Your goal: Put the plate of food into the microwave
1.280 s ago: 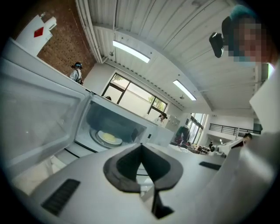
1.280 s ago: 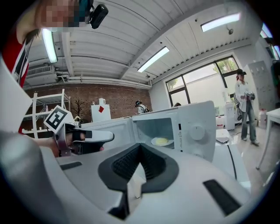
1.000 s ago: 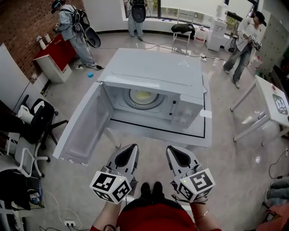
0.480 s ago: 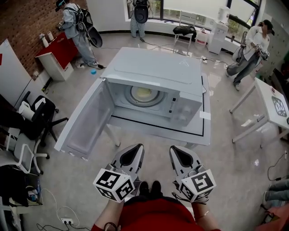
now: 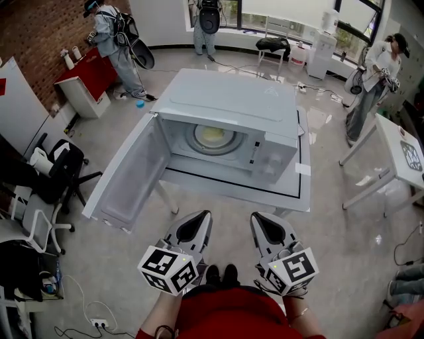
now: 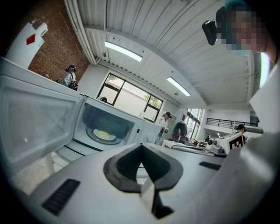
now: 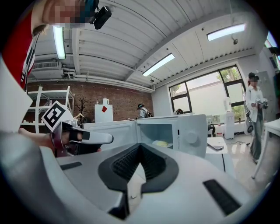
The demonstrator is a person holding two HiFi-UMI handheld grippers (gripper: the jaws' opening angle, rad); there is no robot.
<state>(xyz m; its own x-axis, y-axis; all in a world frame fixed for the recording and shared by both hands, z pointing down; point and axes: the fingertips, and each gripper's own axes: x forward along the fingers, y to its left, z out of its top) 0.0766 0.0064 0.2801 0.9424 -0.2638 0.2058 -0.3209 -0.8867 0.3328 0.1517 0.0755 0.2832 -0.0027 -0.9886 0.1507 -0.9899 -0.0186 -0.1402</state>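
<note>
The plate of food (image 5: 212,137) sits inside the open microwave (image 5: 228,99) (stiff, likely fragile; pinch its rim); left hand-held gripper (image 5: 197,218) and right hand-held gripper (image 5: 260,220) are pressed together, empty.

place: open lab-style workroom
ahead of left gripper (image 5: 197,217): people (image 5: 111,36) standing about, windows (image 5: 278,10)
to its left: office chairs (image 5: 63,169), brick wall (image 5: 33,33)

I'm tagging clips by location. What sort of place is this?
Likely an open office or lab hall, not a home kitchen: the microwave stands on a white table mid-floor, office chairs sit near a brick wall, and other people stand around.
</note>
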